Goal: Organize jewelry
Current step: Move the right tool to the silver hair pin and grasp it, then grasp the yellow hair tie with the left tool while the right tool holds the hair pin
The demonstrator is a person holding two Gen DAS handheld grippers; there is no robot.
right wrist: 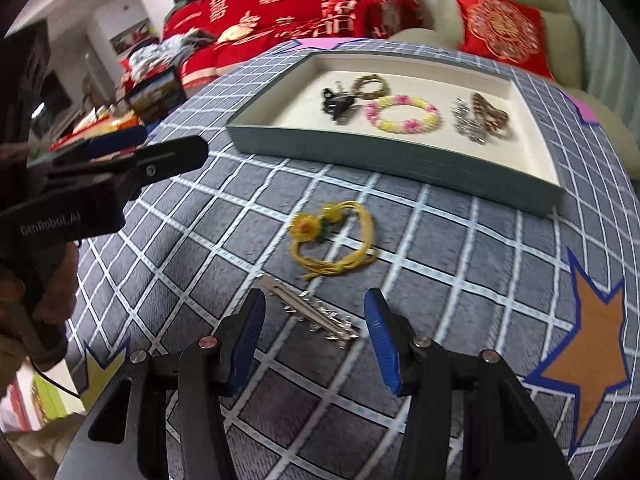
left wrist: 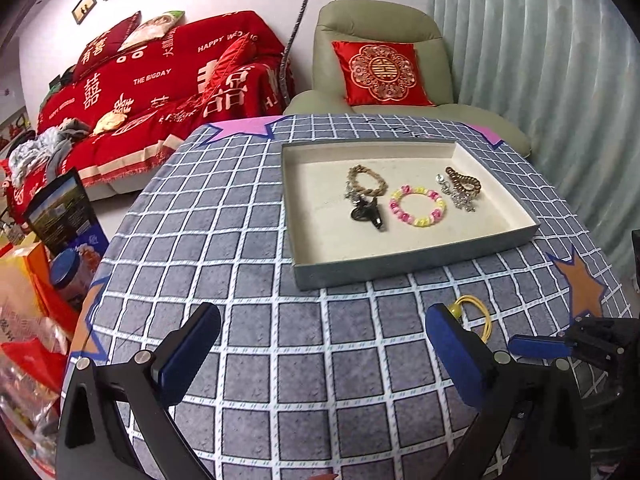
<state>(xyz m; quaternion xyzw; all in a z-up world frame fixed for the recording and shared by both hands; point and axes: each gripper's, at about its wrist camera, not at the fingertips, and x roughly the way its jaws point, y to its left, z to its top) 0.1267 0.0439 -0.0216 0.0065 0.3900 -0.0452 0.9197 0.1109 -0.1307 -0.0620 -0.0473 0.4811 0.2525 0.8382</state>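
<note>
Close in, right gripper spread wide, nothing held; blue pads on either side of a silver hair clip, which lies flat on the checked tablecloth between the fingertips, untouched as far as the right wrist view shows. Just ahead of that claw: yellow cord bracelet with a sunflower charm, loose on the cloth, apart from the clip.

Left gripper also wide open and empty, hovering over bare cloth; the yellow bracelet peeks out past its right finger.

Farther ahead of both claws: shallow grey tray with cream lining. Inside, from the left gripper's side: twisted rope bracelet with dark charm, pink-and-yellow bead bracelet in the middle, brown coil tie touching a silver chain.

Beyond the table: green armchair with red cushion; red-covered sofa off to the left.
</note>
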